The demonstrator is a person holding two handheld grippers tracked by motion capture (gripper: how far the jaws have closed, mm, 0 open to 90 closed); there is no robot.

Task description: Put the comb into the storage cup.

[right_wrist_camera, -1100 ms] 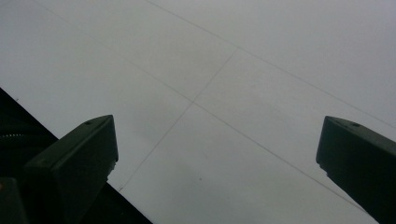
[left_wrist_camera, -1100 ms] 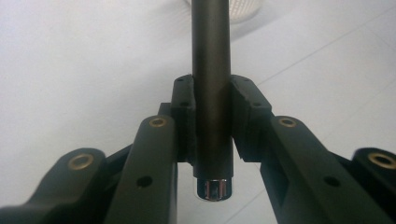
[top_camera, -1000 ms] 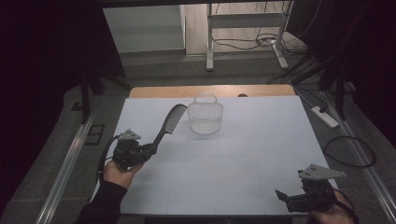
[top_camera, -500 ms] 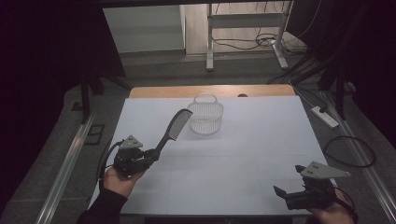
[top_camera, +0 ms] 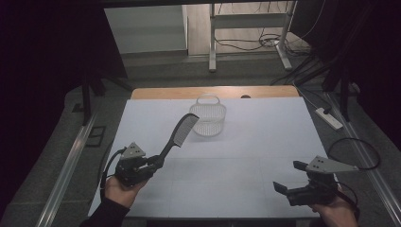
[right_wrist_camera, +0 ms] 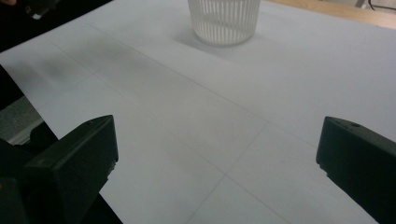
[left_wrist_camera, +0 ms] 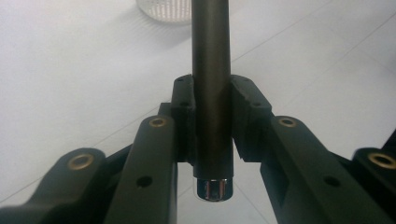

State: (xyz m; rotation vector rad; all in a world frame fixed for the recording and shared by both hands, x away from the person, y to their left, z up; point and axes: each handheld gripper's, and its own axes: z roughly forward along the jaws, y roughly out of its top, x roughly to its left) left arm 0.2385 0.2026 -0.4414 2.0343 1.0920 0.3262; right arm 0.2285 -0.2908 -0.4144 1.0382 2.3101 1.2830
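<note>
Hands enter from the near edge of the counter (top_camera: 246, 156), each carrying a two-jaw tool. Right tool (top_camera: 289, 176), at the near right corner, lies roughly level and points left across the white surface; its jaws stand wide apart with nothing between them, and in the right gripper view the two black jaw tips frame bare counter (right_wrist_camera: 210, 140). Left tool (top_camera: 156, 161), at the near left, is closed on the handle of a dark comb (top_camera: 178, 134); in the left gripper view the pads press the round handle (left_wrist_camera: 211, 84) from both sides, and its shiny metal end cap juts out just behind the grip. Comb rises from the left tool at a slant, up and to the right, clear of the counter, its toothed head uppermost. Toothed head ends just to the left of a white slatted basket (top_camera: 208, 118) and appears close to the basket's rim, though whether they touch cannot be told. Basket stands upright near the middle of the far part of the counter, handle arched above it, well apart from both hands. Beyond the white covering, a strip of bare wood (top_camera: 213, 92) marks the counter's far edge.
</note>
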